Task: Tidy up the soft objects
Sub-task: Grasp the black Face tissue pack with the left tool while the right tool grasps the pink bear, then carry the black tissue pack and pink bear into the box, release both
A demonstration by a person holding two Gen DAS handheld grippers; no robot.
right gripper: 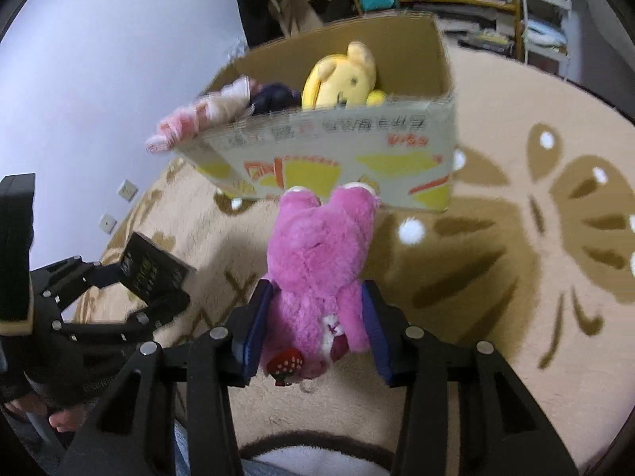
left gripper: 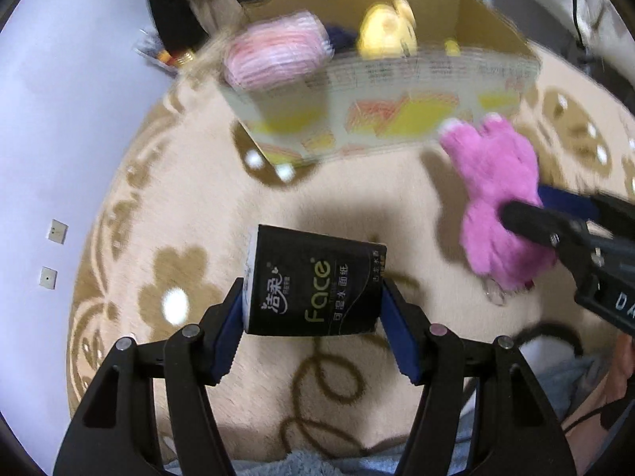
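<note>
Gripping a black tissue pack (left gripper: 313, 283) between its blue pads, the left hand-held gripper (left gripper: 313, 317) held it above the beige carpet (left gripper: 357, 198). The right hand-held gripper (right gripper: 313, 317) was closed on a pink plush toy (right gripper: 321, 261), just before the cardboard box (right gripper: 357, 150) standing near the carpet's far edge. Inside the box lay a yellow plush bear (right gripper: 345, 75) and a pink striped cloth (right gripper: 190, 123).

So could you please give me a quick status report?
Left tongs shut on tissue pack. Right tongs shut on pink plush. Box ahead, path clear.
</note>
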